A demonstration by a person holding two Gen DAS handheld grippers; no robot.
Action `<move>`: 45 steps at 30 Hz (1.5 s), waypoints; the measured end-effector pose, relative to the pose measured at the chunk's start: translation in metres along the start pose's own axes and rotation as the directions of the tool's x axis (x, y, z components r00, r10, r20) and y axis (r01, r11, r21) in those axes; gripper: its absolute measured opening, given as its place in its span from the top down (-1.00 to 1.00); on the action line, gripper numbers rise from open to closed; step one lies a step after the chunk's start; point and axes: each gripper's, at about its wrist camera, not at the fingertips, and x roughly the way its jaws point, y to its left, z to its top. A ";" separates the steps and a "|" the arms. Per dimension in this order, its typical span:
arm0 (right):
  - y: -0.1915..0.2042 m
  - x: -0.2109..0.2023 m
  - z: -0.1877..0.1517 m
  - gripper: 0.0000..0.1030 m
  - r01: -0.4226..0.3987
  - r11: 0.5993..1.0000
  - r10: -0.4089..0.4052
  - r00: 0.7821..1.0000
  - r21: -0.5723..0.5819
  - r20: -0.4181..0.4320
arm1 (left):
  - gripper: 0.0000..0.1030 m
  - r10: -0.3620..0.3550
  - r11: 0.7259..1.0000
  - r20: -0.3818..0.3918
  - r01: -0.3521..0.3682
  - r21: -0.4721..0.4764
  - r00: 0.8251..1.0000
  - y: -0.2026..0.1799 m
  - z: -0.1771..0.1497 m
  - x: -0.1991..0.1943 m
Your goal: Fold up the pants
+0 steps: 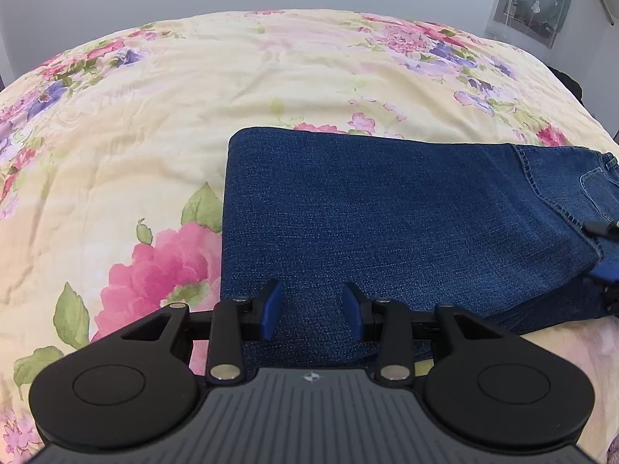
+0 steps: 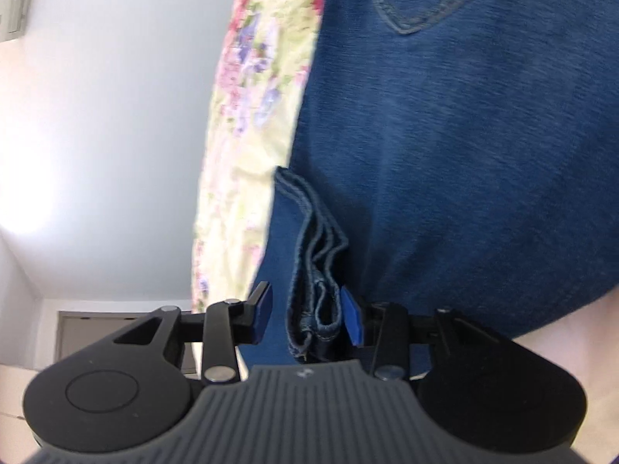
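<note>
Between the left gripper point(image 1: 314, 309)'s blue fingers point(image 1: 272, 307) lies bare denim: the pants point(image 1: 387, 216) are folded into a flat dark-blue slab on the bed point(image 1: 154, 123), and these fingers stand apart over its near edge with a clear gap, pinching nothing. Whether the tips touch the cloth cannot be told. Beyond the fingers the slab runs to a straight folded edge; to their left it ends in another straight edge, with the flowered bedspread point(image 1: 147, 263) showing past it. Off to their right the denim carries a curved stitched seam and part of a pocket, and a piece of the other gripper shows at the picture's edge, touching the cloth.

From the right wrist view, a bunched roll of hemmed denim edges point(image 2: 317, 301) sits between the right gripper point(image 2: 307, 315)'s fingers point(image 2: 351, 319). It lies against the right-hand finger, while a gap shows between it and the left-hand one, so the fingers are not pressing it from both sides. Ahead of and right of these fingers the pants point(image 2: 445, 154) fill the view, with a stitched pocket point(image 2: 425, 4) at the far end. Left of them a strip of bedspread point(image 2: 255, 116) appears, then a pale wall point(image 2: 108, 116). This view is slightly blurred.
</note>
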 end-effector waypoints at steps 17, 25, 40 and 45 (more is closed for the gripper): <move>-0.027 -0.009 -0.017 0.17 -0.059 0.997 0.058 0.998 0.047 0.024 | 0.15 0.009 1.000 0.021 -0.009 -0.018 1.000 0.011 0.002 -0.010; -0.008 -0.001 -0.021 0.75 0.057 0.991 -0.052 0.998 -0.117 0.046 | 0.15 0.012 1.000 0.068 -0.010 -0.022 0.998 0.013 0.005 -0.027; 0.240 -0.043 -0.074 0.85 0.085 0.619 0.015 0.993 -0.781 0.120 | 0.15 0.050 0.986 0.146 -0.025 -0.168 0.988 0.035 0.005 -0.083; 0.337 -0.095 -0.072 0.86 0.104 0.481 0.136 0.972 -0.870 0.192 | 0.15 0.035 0.985 0.161 -0.007 -0.172 0.986 0.023 0.007 -0.087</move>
